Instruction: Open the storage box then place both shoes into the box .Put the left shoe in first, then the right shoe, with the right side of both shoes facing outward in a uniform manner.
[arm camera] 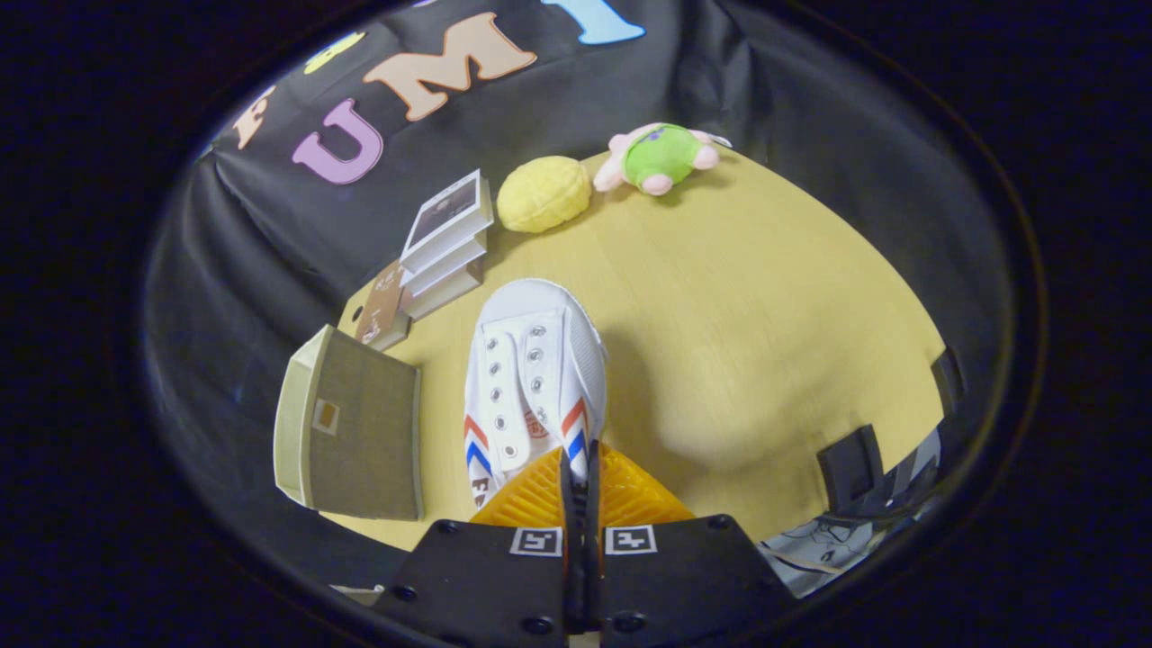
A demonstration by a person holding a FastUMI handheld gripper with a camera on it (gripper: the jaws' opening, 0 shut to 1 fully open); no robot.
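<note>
A white canvas shoe [533, 369] with red and blue chevrons on its sides hangs from my gripper [580, 481], toe pointing away from me. The fingers are pressed together on the rim of the shoe's opening near the heel. The shoe casts a shadow on the wooden table [765, 315] to its right, so it is lifted off the surface. The storage box [355, 432], olive-brown with a cream edge, stands just left of the shoe, near the table's left edge. I cannot tell whether its lid is open. The shoe's heel is hidden behind my fingers.
A stack of white books [445, 247] and a brown card [382, 306] lie beyond the box. Farther back sit a yellow plush [543, 193] and a green-and-pink plush toy [661, 157]. Black clamps [850, 468] and cables sit at the table's near right edge.
</note>
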